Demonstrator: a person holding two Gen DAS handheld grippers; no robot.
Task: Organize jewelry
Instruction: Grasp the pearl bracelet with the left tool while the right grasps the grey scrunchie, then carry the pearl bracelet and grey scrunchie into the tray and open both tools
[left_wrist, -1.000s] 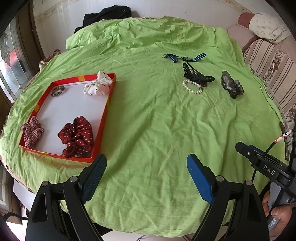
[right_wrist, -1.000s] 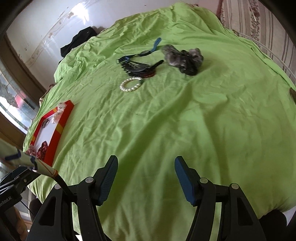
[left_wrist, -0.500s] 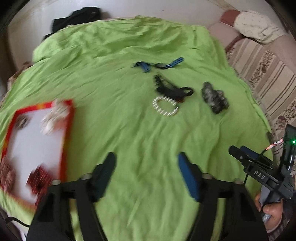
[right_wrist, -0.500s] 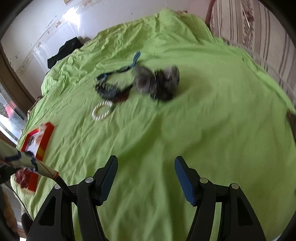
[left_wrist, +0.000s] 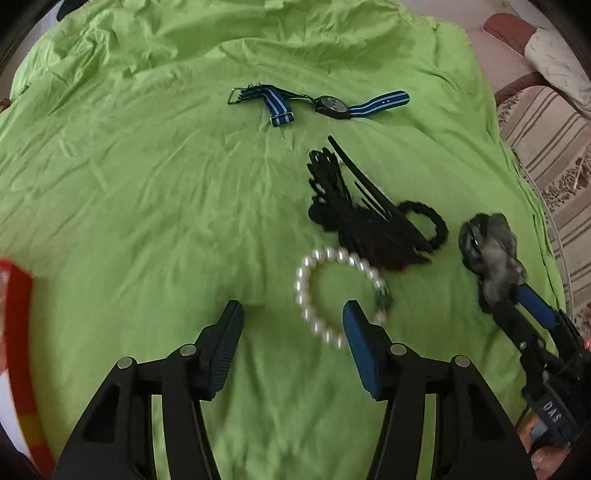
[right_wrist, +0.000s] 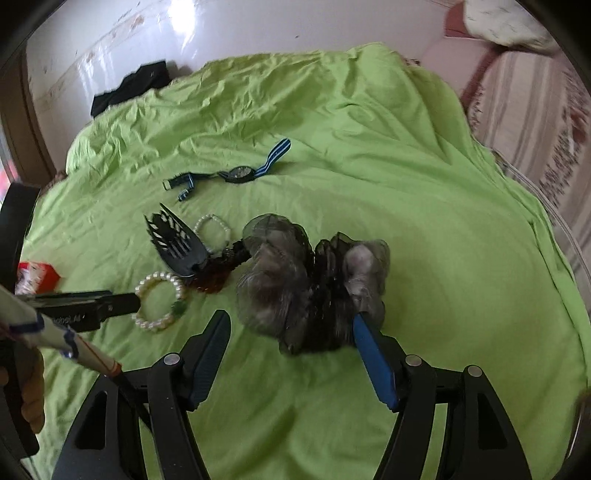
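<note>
My left gripper (left_wrist: 291, 317) hangs open beside the white pearl bracelet (left_wrist: 334, 291), my right gripper (right_wrist: 290, 326) gapes around the grey sheer scrunchie (right_wrist: 310, 284).

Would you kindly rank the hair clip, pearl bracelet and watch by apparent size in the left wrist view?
1. Hair clip, largest.
2. Watch and pearl bracelet: unsure. The watch stretches longer, but the bracelet lies much nearer the camera.
</note>
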